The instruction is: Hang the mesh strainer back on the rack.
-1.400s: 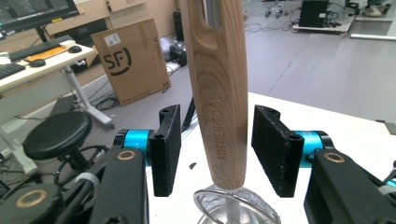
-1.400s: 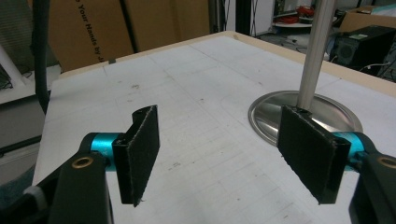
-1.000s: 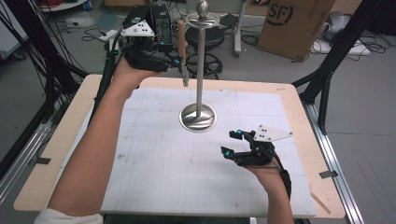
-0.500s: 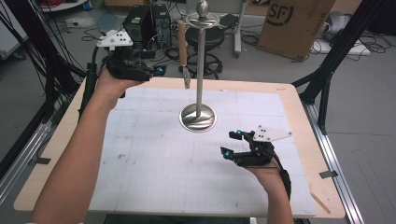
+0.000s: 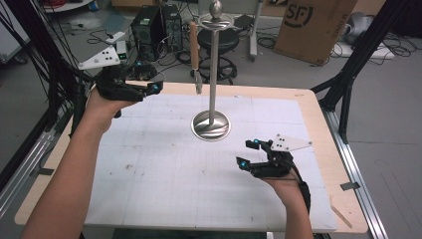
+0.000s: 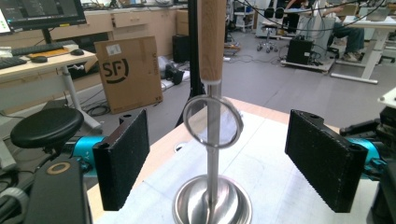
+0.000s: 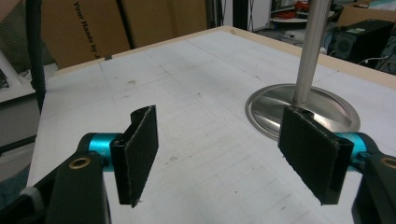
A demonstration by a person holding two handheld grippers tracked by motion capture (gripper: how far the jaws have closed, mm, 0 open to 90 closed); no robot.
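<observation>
A steel stand (image 5: 213, 74) with a round base (image 5: 211, 125) rises mid-table. From its top hangs a wooden-handled utensil (image 5: 194, 40), its handle (image 6: 212, 42) up and a round metal ring (image 6: 213, 122) at the lower end. My left gripper (image 5: 149, 78) hovers over the table's far left corner, well left of the utensil. Its jaws have just been opening and stand wide with nothing between them (image 6: 219, 123); utensil and pole show farther off. My right gripper (image 5: 248, 153) sits low, front right of the base (image 7: 303, 109), open and empty (image 7: 219, 126).
The white mat (image 5: 164, 169) covers the wooden table (image 5: 318, 124). Beyond the far edge stand a black stool (image 5: 224, 42), a computer tower (image 5: 149, 25) and a cardboard box (image 5: 313, 27). Black frame posts (image 5: 348, 84) flank the right side.
My left gripper has drawn back leftward and lower, away from the hanging utensil, and its jaws have widened. The right gripper has stayed put.
</observation>
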